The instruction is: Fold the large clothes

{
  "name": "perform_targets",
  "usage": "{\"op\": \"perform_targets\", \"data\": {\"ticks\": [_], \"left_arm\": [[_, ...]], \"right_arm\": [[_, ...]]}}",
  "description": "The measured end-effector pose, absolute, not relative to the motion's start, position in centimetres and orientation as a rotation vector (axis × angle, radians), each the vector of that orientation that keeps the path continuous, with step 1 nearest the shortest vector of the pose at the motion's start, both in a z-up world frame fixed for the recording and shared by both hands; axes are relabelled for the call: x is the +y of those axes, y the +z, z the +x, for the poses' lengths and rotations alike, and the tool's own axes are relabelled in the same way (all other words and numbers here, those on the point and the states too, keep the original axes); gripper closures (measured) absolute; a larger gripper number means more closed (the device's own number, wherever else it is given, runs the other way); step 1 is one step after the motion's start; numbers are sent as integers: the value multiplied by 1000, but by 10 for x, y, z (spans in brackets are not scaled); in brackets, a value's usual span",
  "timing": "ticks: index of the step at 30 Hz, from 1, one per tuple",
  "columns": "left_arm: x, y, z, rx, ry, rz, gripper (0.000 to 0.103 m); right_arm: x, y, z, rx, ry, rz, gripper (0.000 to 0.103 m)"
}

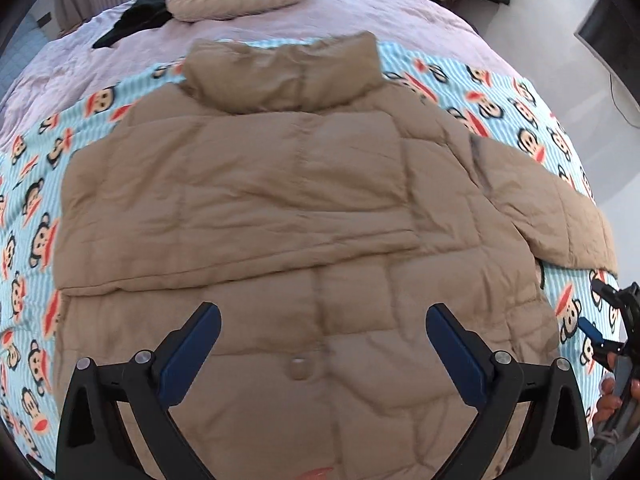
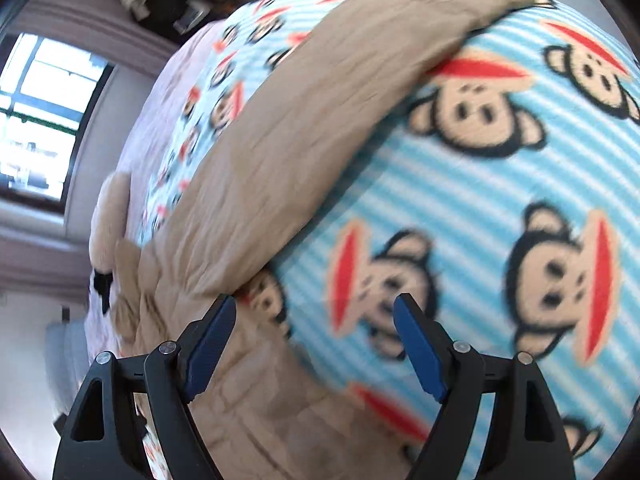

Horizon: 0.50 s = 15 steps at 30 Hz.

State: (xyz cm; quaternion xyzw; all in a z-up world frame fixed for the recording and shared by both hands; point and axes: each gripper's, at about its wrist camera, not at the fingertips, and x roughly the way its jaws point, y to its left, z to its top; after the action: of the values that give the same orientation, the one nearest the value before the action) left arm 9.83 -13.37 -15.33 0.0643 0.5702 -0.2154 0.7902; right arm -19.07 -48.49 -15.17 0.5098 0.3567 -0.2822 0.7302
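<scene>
Left wrist: my left gripper is hovering agape over the jacket, which is lying flat on the blanket. Right wrist: my right gripper is gaping, empty, beside the sleeve.

You see the tan puffer jacket lying flat, collar away from you, one sleeve folded across, the other spread out.
</scene>
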Motion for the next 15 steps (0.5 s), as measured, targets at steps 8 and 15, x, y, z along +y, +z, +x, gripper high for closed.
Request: {"op": "perform_targets", "data": {"ticks": [8,15], "left_arm": [[-182,-159,85,1241,-487,193,0],[-193,-161,86,1263,-466,181,0]], "right_arm": [[-554,-155,-212,647,-644,1240,20],[-616,-162,-215,455,-618,1434,20]]}}
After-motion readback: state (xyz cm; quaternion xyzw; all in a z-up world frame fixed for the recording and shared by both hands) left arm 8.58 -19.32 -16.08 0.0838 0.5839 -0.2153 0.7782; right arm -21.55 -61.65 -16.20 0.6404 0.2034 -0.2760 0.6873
